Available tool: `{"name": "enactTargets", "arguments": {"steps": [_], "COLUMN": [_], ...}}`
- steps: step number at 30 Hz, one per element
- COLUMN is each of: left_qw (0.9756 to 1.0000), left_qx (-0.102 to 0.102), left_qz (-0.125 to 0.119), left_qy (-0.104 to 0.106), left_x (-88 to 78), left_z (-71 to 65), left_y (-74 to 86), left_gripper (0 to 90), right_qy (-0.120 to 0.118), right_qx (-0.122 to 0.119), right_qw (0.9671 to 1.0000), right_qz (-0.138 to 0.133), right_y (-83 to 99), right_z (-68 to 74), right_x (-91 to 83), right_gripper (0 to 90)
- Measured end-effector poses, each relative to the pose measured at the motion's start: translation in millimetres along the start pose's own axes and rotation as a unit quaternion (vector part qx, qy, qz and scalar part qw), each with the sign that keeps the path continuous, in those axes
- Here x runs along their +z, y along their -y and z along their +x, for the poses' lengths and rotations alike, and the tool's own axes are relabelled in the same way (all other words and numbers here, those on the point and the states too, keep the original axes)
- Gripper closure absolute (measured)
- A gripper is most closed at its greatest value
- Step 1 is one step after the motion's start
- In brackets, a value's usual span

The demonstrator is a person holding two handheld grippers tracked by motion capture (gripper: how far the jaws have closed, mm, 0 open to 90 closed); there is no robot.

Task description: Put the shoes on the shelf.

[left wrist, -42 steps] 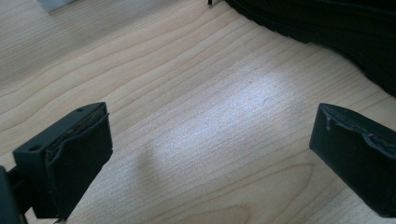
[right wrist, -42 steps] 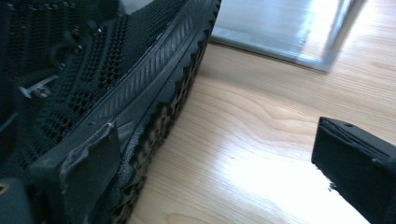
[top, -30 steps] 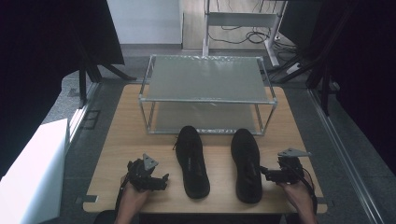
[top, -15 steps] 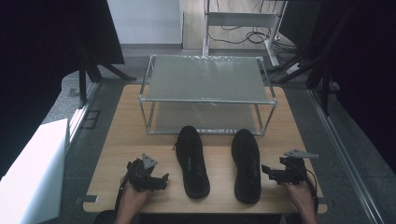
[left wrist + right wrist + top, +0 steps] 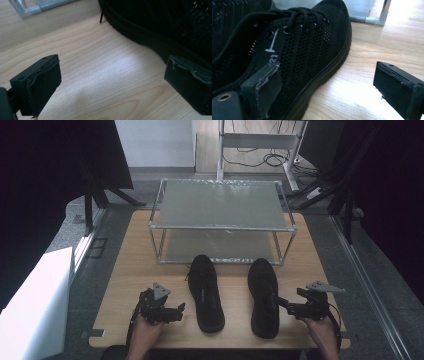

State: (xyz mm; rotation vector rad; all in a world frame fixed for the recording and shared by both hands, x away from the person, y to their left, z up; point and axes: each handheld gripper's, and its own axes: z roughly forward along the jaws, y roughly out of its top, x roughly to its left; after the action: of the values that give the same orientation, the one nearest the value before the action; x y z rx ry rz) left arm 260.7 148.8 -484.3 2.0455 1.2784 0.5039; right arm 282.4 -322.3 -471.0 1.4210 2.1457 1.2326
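Two black mesh lace-up shoes lie side by side on the wooden table, toes toward the rack: the left shoe and the right shoe. My left gripper rests just left of the left shoe, open. In the left gripper view this gripper spans bare wood, with the shoe's sole by its right jaw. My right gripper is open at the right shoe's outer side. In the right gripper view this gripper has its left jaw over the mesh upper, with the sole edge between the jaws.
A two-level metal-framed rack with frosted shelves stands at the far half of the table, its feet just beyond the shoe toes. Bare wood lies left and right of the shoes. The table's front edge is close behind both hands.
The right gripper has shifted very slightly beside the right shoe. The shoes and the left gripper stay where they were.
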Motion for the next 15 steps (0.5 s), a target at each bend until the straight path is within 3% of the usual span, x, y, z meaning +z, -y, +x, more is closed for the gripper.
{"name": "enactTargets", "arguments": {"steps": [4, 6, 9, 15], "left_qw": [0.9999, 0.9991, 0.9989, 0.9984], "left_qx": [-0.011, -0.025, -0.021, -0.022], "left_qz": [-0.012, -0.032, -0.043, -0.045], "left_qy": [0.004, 0.009, 0.003, 0.027], "left_x": [-2.2, -3.9, -3.0, 5.7], "left_z": [-3.3, -9.9, -19.0, -34.8], "left_y": [-5.5, -13.6, -19.4, -31.3], "left_gripper": [1.0, 1.1, 1.2, 0.9], "right_qy": [-0.007, -0.017, -0.027, -0.041], "right_qx": [0.005, 0.006, 0.0, 0.013], "right_qw": [0.9999, 0.9998, 0.9996, 0.9991], "right_qz": [-0.006, -0.009, -0.002, -0.002], "right_y": [-0.8, -1.6, -1.6, -1.4], "right_z": [2.8, 7.2, 14.0, 16.5], "right_x": [0.7, 3.1, 9.3, 18.7], "right_gripper": [7.3, 6.5, 5.6, 4.5]}}
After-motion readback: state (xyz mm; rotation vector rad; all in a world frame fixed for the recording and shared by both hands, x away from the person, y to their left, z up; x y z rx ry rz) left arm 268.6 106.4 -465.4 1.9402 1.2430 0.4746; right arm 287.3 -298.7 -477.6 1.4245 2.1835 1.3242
